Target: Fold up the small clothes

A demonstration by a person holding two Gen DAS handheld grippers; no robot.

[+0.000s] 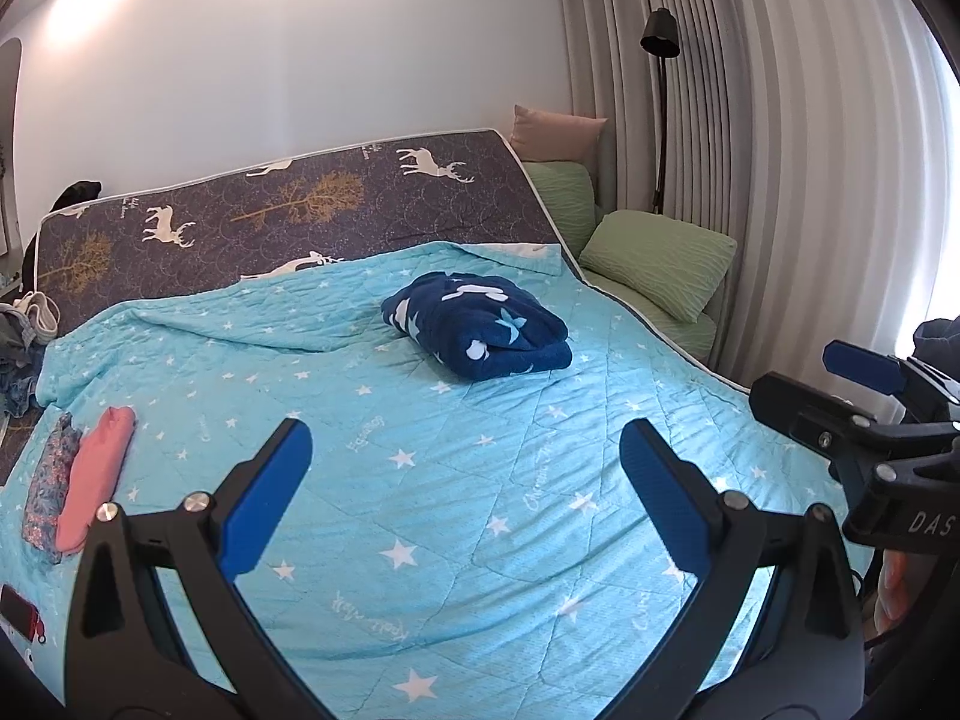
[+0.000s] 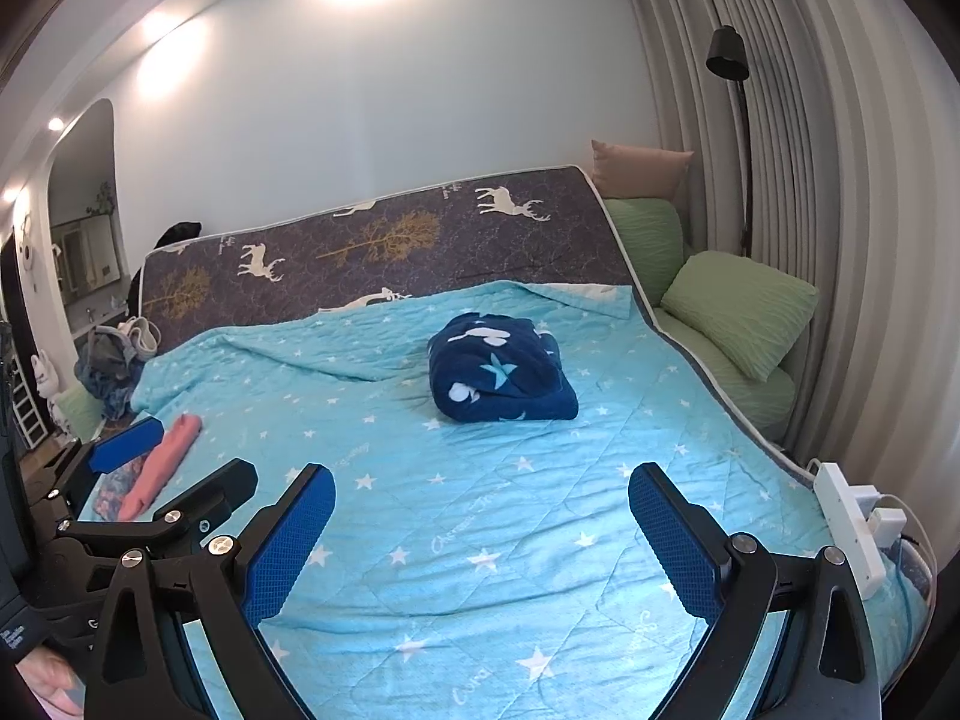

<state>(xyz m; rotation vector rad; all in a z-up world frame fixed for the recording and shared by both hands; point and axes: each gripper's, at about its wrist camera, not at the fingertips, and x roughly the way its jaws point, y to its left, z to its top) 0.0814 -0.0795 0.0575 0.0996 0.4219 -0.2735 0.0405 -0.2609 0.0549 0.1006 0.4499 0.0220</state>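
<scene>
Small clothes, a folded pink garment (image 1: 96,480) and a folded floral-print garment (image 1: 51,474) touching its outer side, lie side by side at the left edge of the bed, on the light-blue star-patterned quilt (image 1: 456,480). Nearest the cameras, the left gripper (image 1: 465,486) hangs above the quilt with its blue-padded jaws spread wide and nothing between them. The right gripper (image 2: 480,531) is held just beside it, jaws likewise released and empty, over bare quilt. A white power strip (image 2: 852,522) with plugs in it sits at the right edge of the bed. Further in, near the middle of the quilt, rests a rolled dark-blue fleece blanket (image 1: 480,330) with white and pale-blue shapes, well apart from the pink and floral garments. Beyond the quilt's far edge the dark deer-and-tree patterned mattress (image 1: 288,204) is uncovered. To the right lie green pillows (image 1: 657,261), and behind them a black floor lamp (image 1: 660,36) stands against grey pleated curtains (image 1: 780,150).
</scene>
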